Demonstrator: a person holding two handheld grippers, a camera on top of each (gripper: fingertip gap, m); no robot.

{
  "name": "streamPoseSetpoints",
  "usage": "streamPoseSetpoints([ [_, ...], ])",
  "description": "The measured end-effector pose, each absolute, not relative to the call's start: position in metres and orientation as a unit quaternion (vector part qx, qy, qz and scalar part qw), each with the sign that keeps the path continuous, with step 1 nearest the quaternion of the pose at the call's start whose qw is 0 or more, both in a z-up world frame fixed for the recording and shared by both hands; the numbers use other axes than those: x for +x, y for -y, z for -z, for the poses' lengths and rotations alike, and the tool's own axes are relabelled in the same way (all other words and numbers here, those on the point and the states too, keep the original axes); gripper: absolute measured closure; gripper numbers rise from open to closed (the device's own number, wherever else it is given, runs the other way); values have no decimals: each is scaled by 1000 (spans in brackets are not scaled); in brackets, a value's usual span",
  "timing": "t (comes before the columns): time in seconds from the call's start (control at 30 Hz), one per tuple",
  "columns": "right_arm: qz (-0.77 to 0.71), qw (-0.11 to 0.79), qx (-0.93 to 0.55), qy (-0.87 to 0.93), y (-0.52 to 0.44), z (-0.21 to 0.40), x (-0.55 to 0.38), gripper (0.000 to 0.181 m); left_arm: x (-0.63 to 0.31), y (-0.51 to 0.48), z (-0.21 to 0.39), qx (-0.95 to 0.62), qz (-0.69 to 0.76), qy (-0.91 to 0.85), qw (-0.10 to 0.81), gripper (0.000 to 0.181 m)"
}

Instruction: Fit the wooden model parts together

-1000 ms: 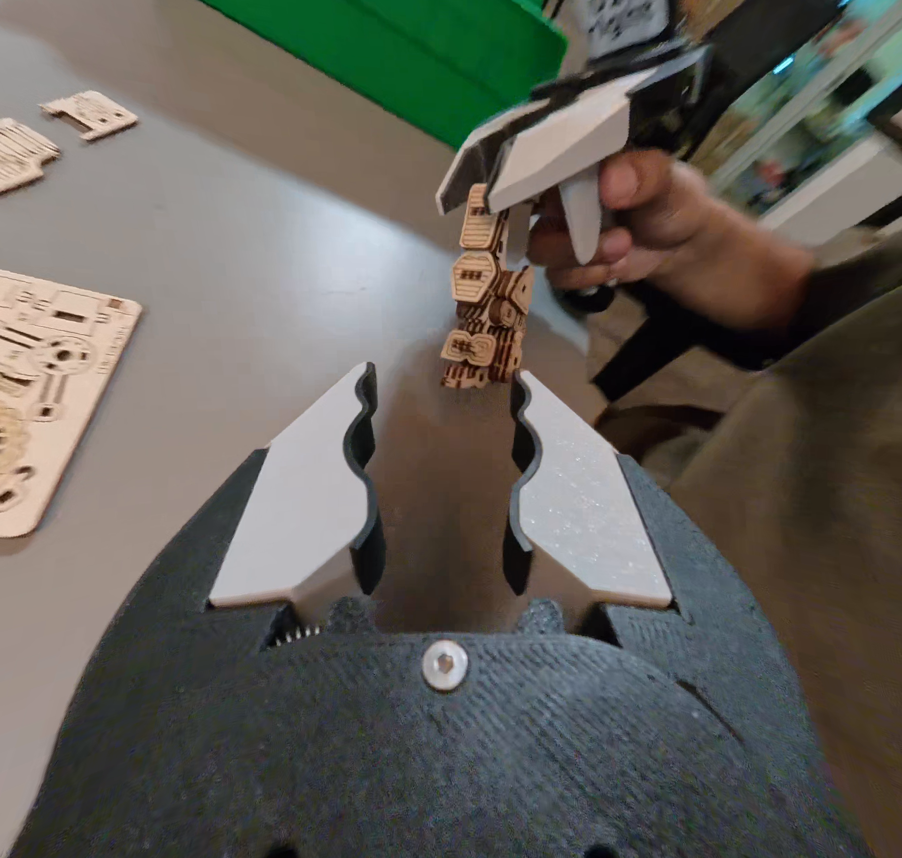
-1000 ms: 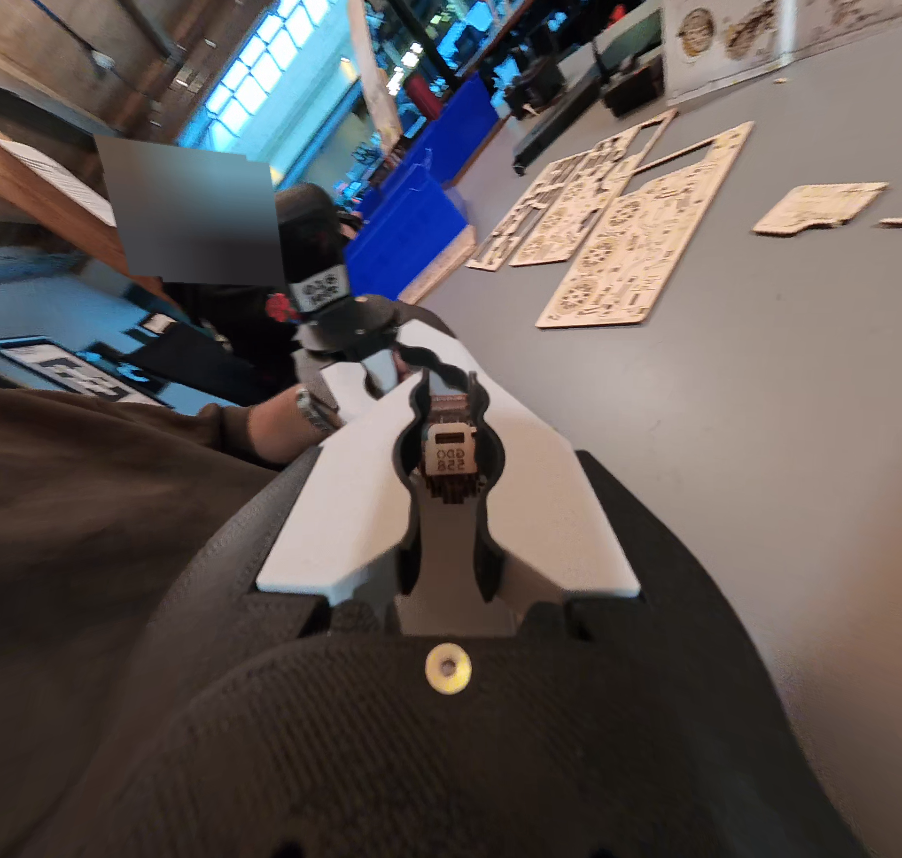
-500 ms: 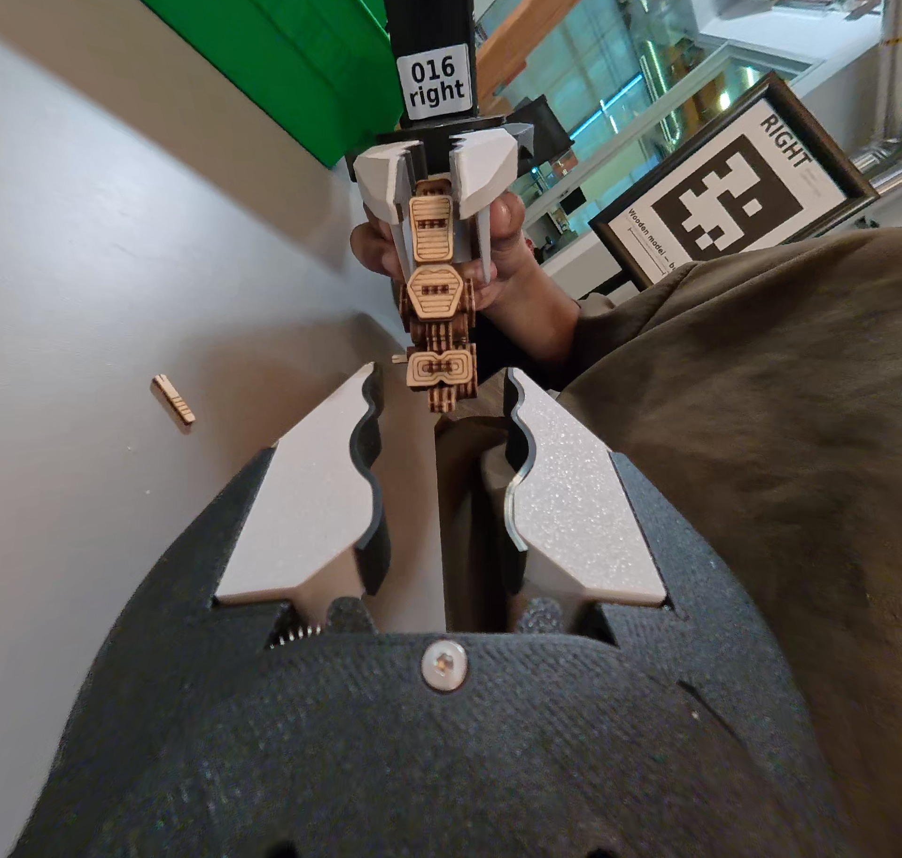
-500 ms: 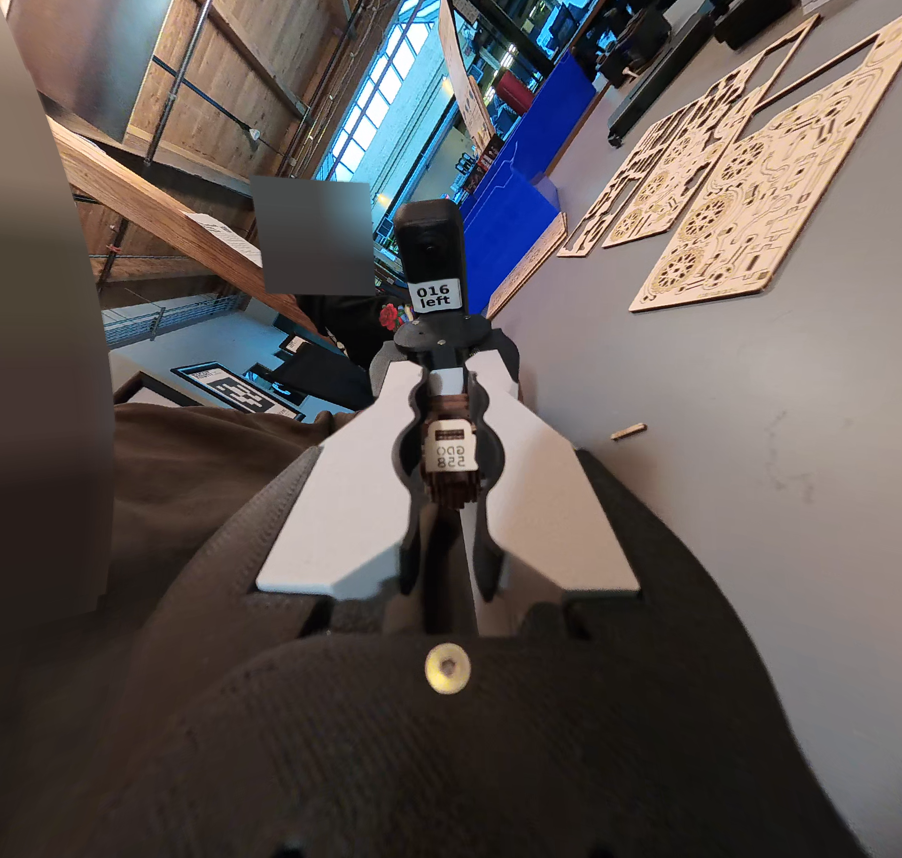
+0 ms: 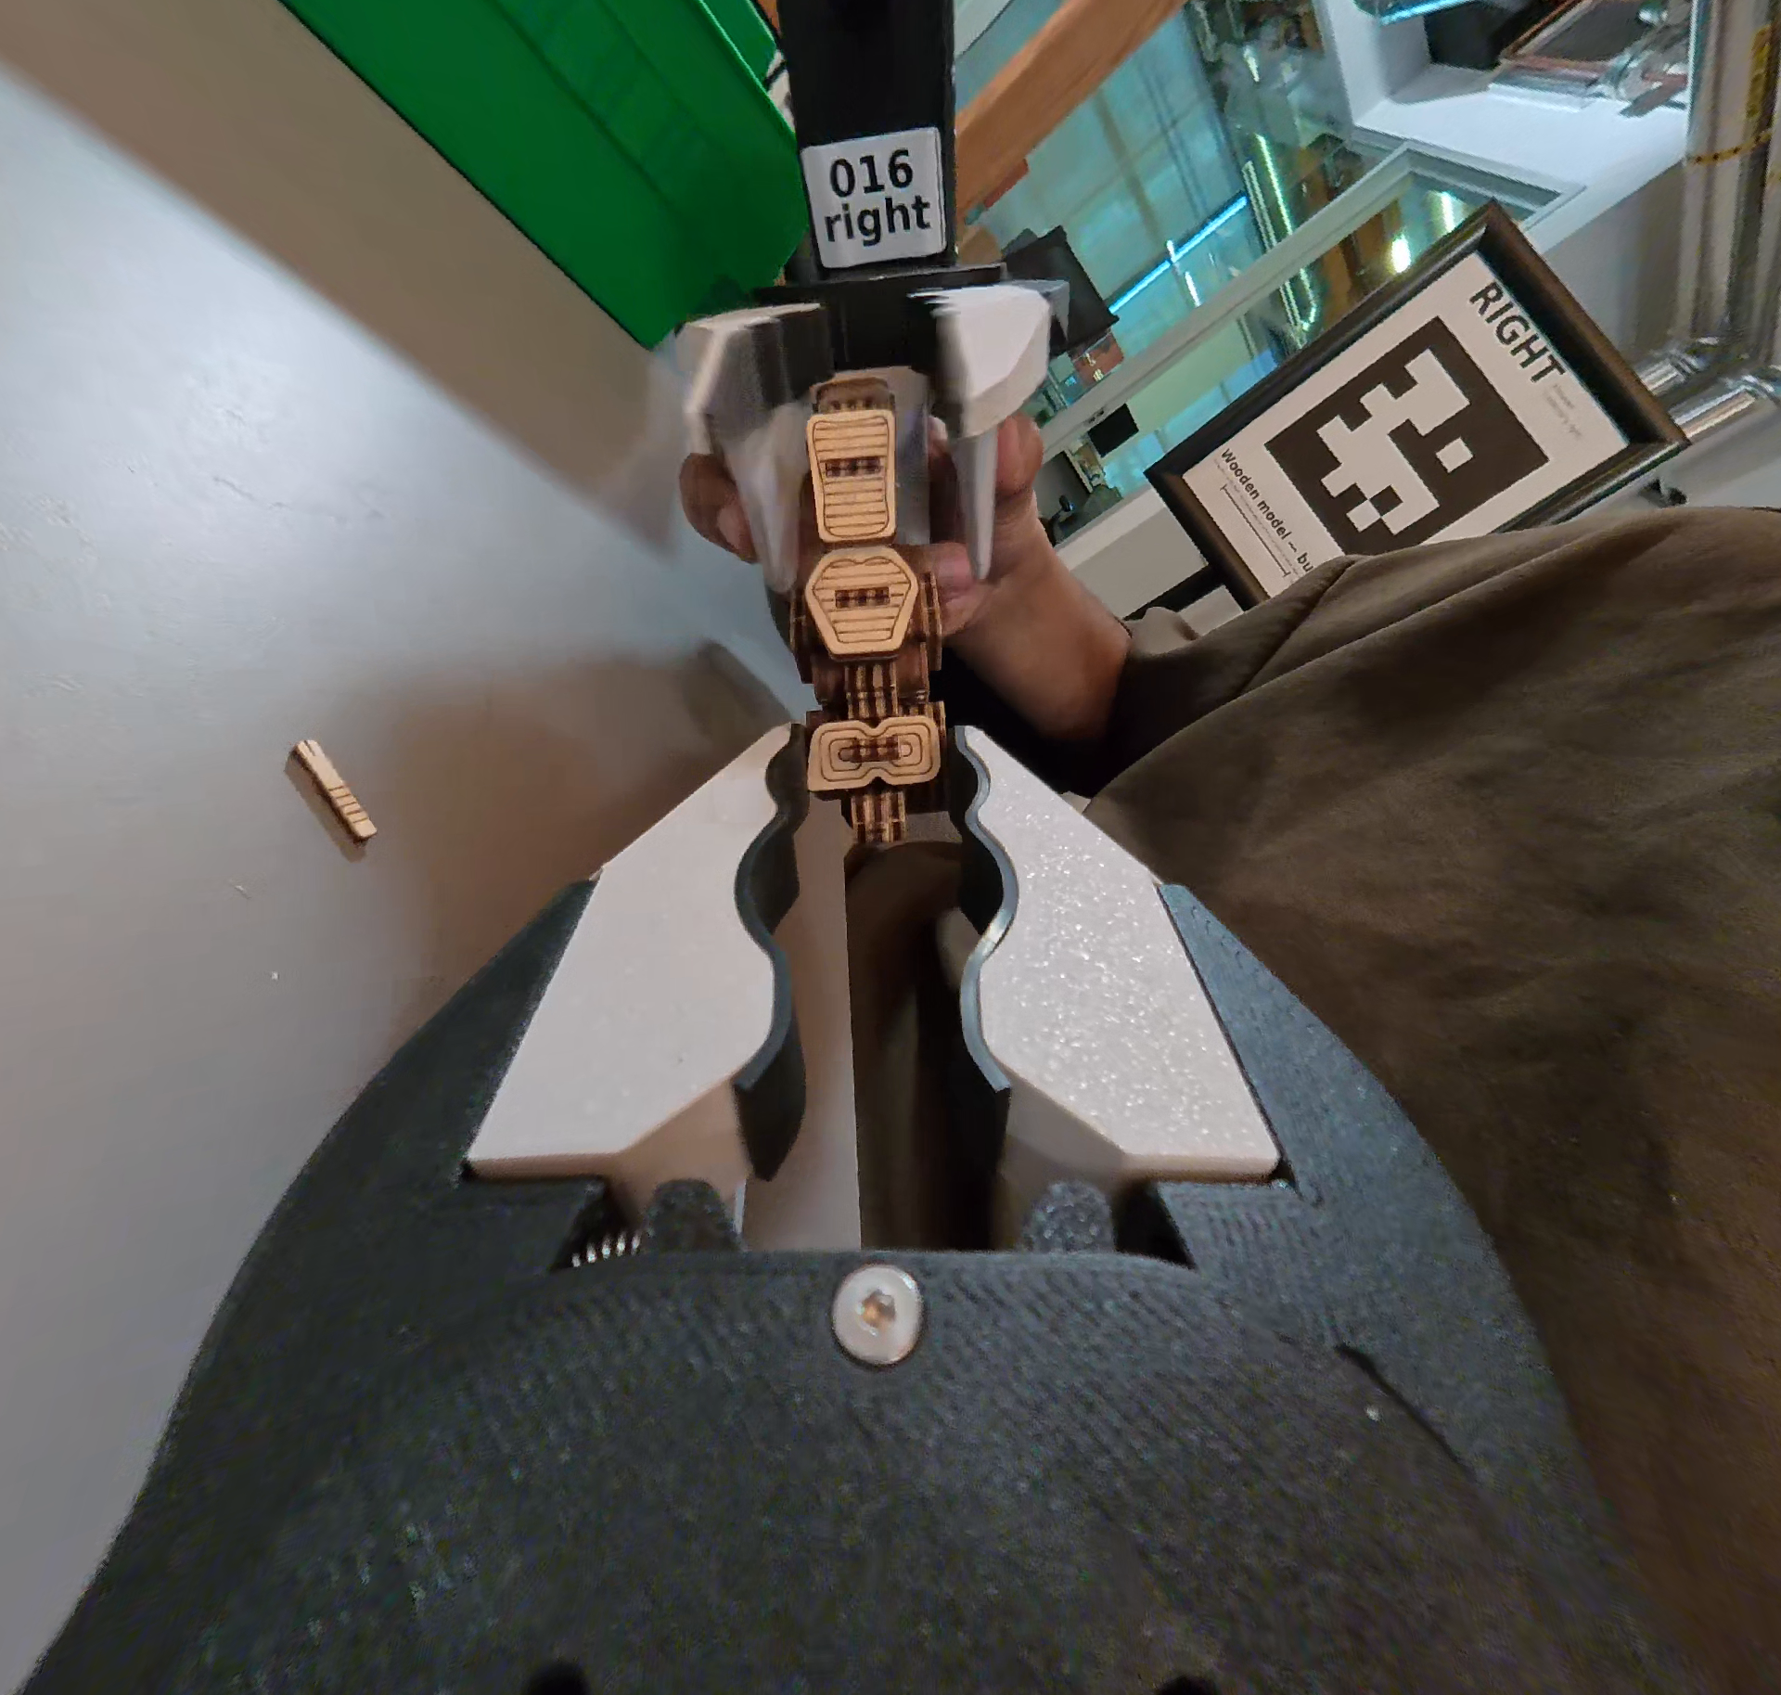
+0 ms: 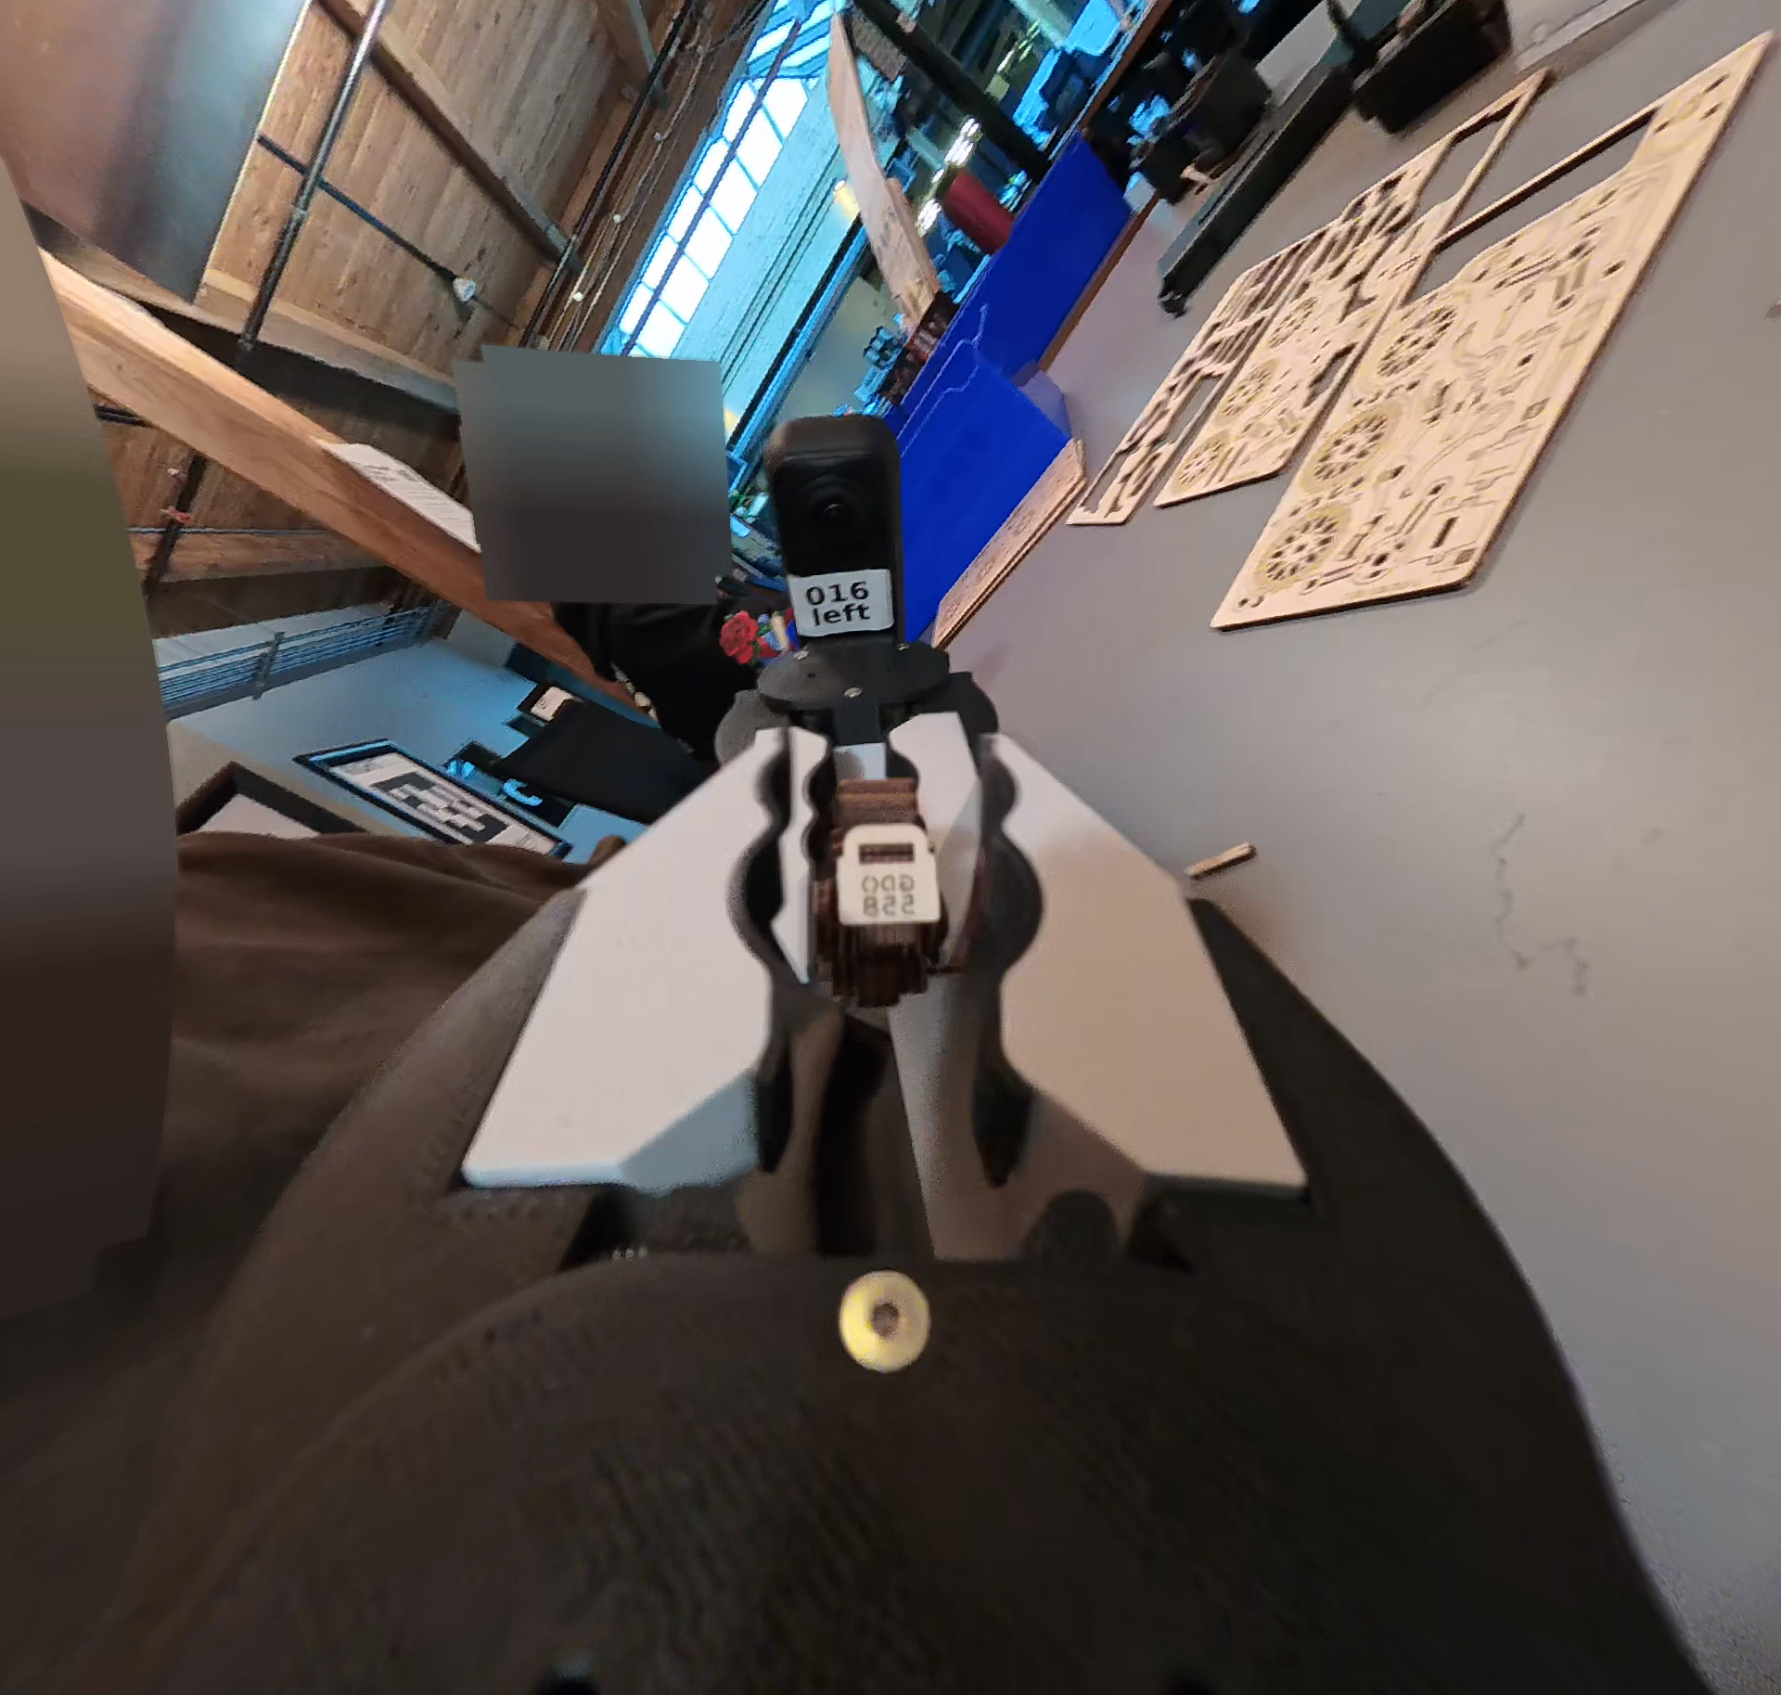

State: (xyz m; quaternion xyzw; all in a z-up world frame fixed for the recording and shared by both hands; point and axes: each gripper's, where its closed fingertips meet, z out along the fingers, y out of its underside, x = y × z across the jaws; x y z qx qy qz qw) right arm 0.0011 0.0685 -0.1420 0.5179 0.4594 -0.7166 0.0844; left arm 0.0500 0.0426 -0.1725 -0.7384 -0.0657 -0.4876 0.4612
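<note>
The wooden model [image 5: 867,608] is a slim stack of laser-cut plates held upright in the air. My right gripper [image 5: 853,453] is shut on its upper end, with a hand behind it. My left gripper [image 5: 875,752] has its jaws close on both sides of the model's lower plate, tips touching or almost touching it. In the right wrist view the right gripper [image 6: 879,772] grips the model [image 6: 882,887] between its pads. The left gripper's fingers [image 6: 949,781] flank the model's far end just beyond.
A small loose wooden stick [image 5: 332,791] lies on the grey table [image 5: 193,492]; it also shows in the right wrist view [image 6: 1219,860]. Wooden part sheets [image 6: 1397,453] lie farther off. A green bin [image 5: 540,78], blue bins [image 6: 973,453] and my olive sleeve [image 5: 1446,878] surround. Left tips to right tips: about 6 centimeters. It is some 8 centimeters from my left tips to the small loose wooden stick [image 5: 332,791]. Seen from the right wrist view [image 6: 1211,855] as well.
The two grippers have turned to face each other in line. My left gripper has moved up to the model's lower end and its jaws have narrowed around it. The right gripper has kept its hold.
</note>
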Motion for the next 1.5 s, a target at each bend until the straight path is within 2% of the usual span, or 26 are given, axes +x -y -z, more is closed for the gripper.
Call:
streamPoseSetpoints([
  [0.07, 714, 64, 527, -456, -75, 141, -2, 126, 45, -44, 170, -731, 492, 78, 467, 155],
  [0.17, 714, 36, 539, -446, -87, 141, -6, 120, 31, -44, 162, -702, 512, 107, 484, 155],
  [0.37, 688, 2, 548, -476, -84, 150, -9, 134, -14, -42, 141, -604, 563, 197, 528, 156],
  [0.6, 674, -8, 537, -506, -57, 154, -7, 151, -28, -46, 136, -585, 529, 223, 573, 155],
  [0.87, 729, 5, 550, -407, -65, 138, -10, 156, -8, -56, 132, -599, 501, 211, 588, 155],
  [1.0, 729, 13, 546, -411, -61, 138, -8, 161, -4, -59, 133, -600, 499, 215, 587, 155],
  [1.1, 731, 11, 543, -414, -59, 137, -7, 171, -2, -59, 134, -602, 496, 216, 588, 155],
  [1.3, 732, 15, 526, -433, -57, 135, -4, 172, 2, -58, 132, -604, 502, 205, 584, 155],
  [1.43, 730, 8, 516, -448, -59, 132, -2, 172, 5, -56, 134, -617, 503, 190, 575, 141],
  [1.5, 727, 1, 514, -454, -64, 130, -1, 172, 10, -52, 137, -643, 504, 168, 552, 128],
])
